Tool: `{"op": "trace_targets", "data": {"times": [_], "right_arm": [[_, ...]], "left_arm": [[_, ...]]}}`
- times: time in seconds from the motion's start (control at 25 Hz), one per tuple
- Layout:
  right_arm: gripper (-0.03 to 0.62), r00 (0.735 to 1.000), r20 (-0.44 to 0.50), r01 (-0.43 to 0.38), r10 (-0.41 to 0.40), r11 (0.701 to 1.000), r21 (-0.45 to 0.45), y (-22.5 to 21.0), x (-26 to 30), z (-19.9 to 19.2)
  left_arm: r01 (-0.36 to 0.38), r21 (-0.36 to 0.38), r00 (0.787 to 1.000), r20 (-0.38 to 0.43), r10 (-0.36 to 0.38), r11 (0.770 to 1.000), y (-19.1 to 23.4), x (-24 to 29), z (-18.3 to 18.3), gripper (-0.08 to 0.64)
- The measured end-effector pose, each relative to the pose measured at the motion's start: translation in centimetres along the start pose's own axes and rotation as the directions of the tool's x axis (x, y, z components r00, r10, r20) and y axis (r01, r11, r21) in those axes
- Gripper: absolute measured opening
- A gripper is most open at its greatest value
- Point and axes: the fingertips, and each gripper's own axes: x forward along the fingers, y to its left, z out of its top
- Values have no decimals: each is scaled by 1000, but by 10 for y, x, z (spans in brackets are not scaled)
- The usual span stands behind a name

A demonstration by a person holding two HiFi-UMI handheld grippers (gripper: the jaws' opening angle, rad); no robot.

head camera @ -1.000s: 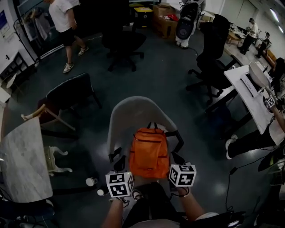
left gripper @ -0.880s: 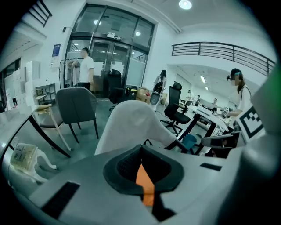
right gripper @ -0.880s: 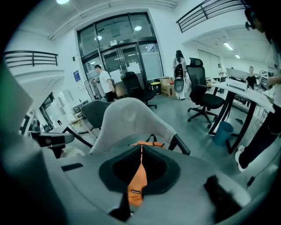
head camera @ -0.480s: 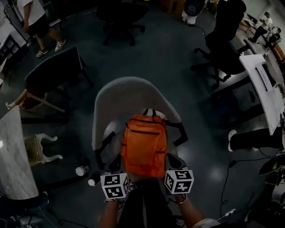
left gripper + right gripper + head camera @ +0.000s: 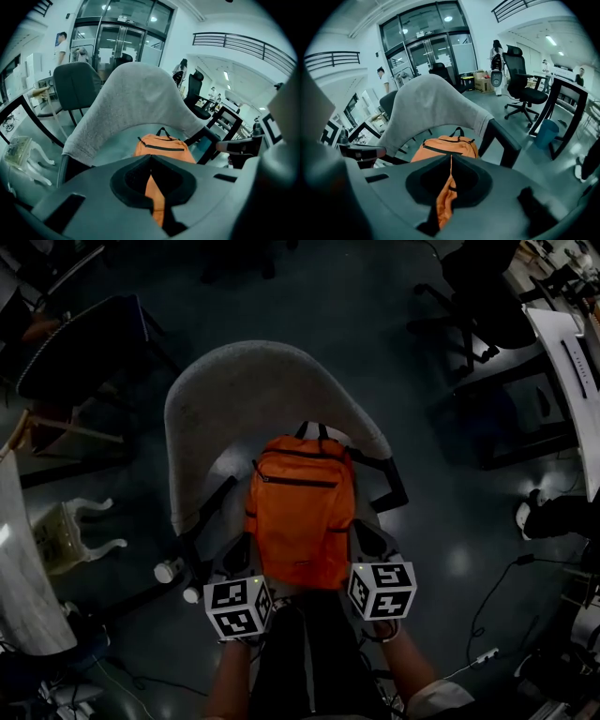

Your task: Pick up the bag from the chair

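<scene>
An orange backpack (image 5: 300,512) lies on the seat of a grey fabric-backed chair (image 5: 253,381), its top handle toward the backrest. My left gripper (image 5: 249,565) is at the bag's near left corner and my right gripper (image 5: 355,547) at its near right corner. In the left gripper view the jaws (image 5: 151,159) are shut with a strip of orange fabric pinched between them, and the backpack (image 5: 161,143) rests ahead against the backrest (image 5: 136,93). The right gripper (image 5: 451,158) is likewise shut on crumpled orange fabric, with the backpack (image 5: 445,147) ahead.
A dark chair (image 5: 84,343) stands at the upper left and a marble tabletop (image 5: 19,568) at the left edge. A white desk (image 5: 572,343) and a black office chair (image 5: 487,296) are at the right. A small cup (image 5: 167,570) and cables lie on the floor.
The head view has closed in on the chair, and the bag looks larger. Both grippers have sunk toward the seat, staying at the bag's near corners.
</scene>
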Motion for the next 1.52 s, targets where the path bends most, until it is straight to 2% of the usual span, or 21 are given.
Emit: {"op": "trace_targets", "data": {"times": [0.48,0.52,0.6,0.68,0.8,1.28,1.52], "right_arm": [[37,1000,-7,-3,3,1000,16,-5,32,5],[37,1000,-8,-2,2,1000,20,-6,34,5],[45,1000,-9,-1,1,1000,27,-7,39,5],[110,1000,-13,0,1,1000,30,-9,45,3],[150,1000,-15,2,-2,1000,31,-13,54,5],[186,999,-41,18,-16,999,51,-33,83,8],[206,999,-41,28,-25,997,70,-34,99,7]], "left_arm": [[65,5,998,3,-65,998,-5,37,17,19],[66,7,998,-1,-66,998,-5,40,18,35],[68,9,998,-12,-68,998,-4,46,17,122],[66,9,998,-20,-66,998,-2,52,17,133],[70,3,997,-29,-70,998,1,62,18,149],[86,0,994,-67,-86,996,1,100,26,198],[92,-13,992,-89,-92,996,11,121,29,255]]}}
